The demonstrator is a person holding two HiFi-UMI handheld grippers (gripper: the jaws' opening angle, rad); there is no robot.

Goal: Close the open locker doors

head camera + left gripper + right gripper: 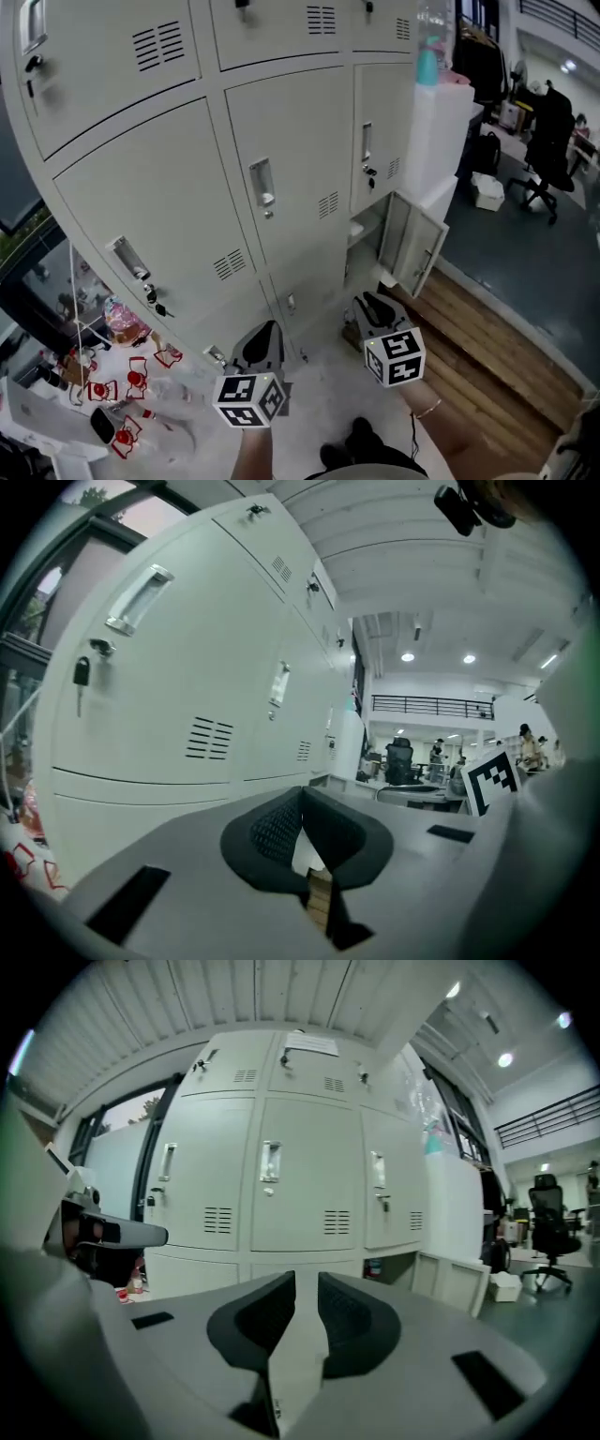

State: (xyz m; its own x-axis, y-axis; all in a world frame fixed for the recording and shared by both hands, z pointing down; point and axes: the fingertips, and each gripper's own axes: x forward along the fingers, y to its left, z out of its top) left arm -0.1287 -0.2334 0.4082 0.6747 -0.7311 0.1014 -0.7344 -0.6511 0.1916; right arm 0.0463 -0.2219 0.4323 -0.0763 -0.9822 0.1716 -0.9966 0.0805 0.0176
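Observation:
A bank of pale grey lockers (281, 178) fills the head view. Only one door (412, 246), at the bottom right, stands open, swung out toward the wooden floor; the right gripper view shows it low at the right (452, 1283). The other doors (305, 1185) visible are closed. Both grippers are held low in front of the lockers, apart from them. My left gripper (260, 345) points at the lower left doors, its tips (302, 792) meeting with nothing held. My right gripper (375, 314) is left of the open door, its jaws (307, 1281) a narrow gap apart and empty.
Keys hang in a left-hand lock (155, 302). Red-and-white clutter (122, 384) lies on the floor at the left. A white cabinet (441, 141) with a pale blue bottle (427, 66) adjoins the lockers on the right. Beyond are wooden planks (487, 347), a white box (487, 190) and a black office chair (548, 141).

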